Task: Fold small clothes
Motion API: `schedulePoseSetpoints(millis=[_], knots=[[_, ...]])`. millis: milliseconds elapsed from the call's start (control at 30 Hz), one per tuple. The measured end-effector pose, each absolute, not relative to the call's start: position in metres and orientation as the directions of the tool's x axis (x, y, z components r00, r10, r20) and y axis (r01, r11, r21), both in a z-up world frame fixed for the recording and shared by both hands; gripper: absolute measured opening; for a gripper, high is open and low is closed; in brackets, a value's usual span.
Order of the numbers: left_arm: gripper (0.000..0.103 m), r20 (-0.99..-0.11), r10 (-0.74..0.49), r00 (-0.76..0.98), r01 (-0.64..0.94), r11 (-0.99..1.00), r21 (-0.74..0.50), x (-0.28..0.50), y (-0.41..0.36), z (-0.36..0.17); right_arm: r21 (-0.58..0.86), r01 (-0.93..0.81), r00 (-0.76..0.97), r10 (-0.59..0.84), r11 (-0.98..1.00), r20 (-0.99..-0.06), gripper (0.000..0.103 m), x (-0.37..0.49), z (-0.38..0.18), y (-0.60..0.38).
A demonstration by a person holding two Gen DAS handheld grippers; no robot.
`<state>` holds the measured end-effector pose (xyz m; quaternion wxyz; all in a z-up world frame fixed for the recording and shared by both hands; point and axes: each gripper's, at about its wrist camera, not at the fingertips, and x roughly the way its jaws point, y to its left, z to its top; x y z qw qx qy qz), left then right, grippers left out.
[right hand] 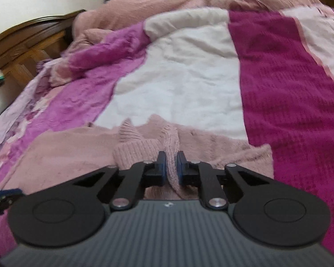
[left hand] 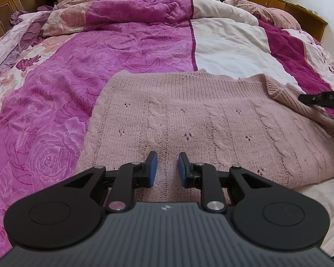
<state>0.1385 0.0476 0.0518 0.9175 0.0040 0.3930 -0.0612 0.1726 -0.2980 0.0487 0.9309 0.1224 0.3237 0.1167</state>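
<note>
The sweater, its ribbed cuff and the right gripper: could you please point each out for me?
sweater [left hand: 189, 120]: left wrist view, flat cable-knit body.
ribbed cuff [right hand: 135, 149]: right wrist view, bunched ribbing left of the jaws.
right gripper [right hand: 171, 166]: right wrist view, midway between fingertips, shut on a knit fold.

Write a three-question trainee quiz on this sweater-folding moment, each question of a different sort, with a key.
1. True or false: the right tool is shut on a ribbed part of the pink knit sweater.
2. Multiple choice: the left tool is (A) clamped on a sleeve, (B) slightly parted over the sweater with no fold between its pads, (C) lifted clear above the headboard.
3. Fill in: the sweater lies on a bed quilt with purple rose print, a white panel and a ______ waffle-textured panel.

Key: 1 true; 2 B; 3 magenta
</note>
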Motion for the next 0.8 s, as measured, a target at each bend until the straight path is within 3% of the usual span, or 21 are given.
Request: schedulePoseSetpoints(millis=[133,267,367,500,800], knots=[[0.027,-0.722,-0.107,0.684,0.116,0.993,-0.038,0.139,0.047,0.052,0.211,-0.012,0.845,0.123,0.977,-0.521,0.012,0.165,0.06,-0.306],[0.027,-0.723,-0.105,0.682,0.114,0.993,-0.037,0.14,0.047,0.051,0.17,0.185,0.825,-0.059,0.968,-0.562,0.015,0.175,0.048,-0.325],[0.027,-0.723,-0.111,0.682,0.12,0.992,-0.039,0.141,0.048,0.051,0.257,0.218,0.798,-0.021,0.941,-0.602,0.016,0.175,0.037,-0.345],[0.027,-0.724,-0.123,0.678,0.121,0.991,-0.055,0.142,0.051,0.05,0.367,0.238,0.823,0.015,0.899,-0.568,0.029,0.149,0.043,-0.362],[0.028,-0.723,-0.115,0.682,0.105,0.993,-0.059,0.136,0.049,0.054,0.425,0.164,0.853,0.089,0.89,-0.515,0.03,0.062,0.056,-0.354]])
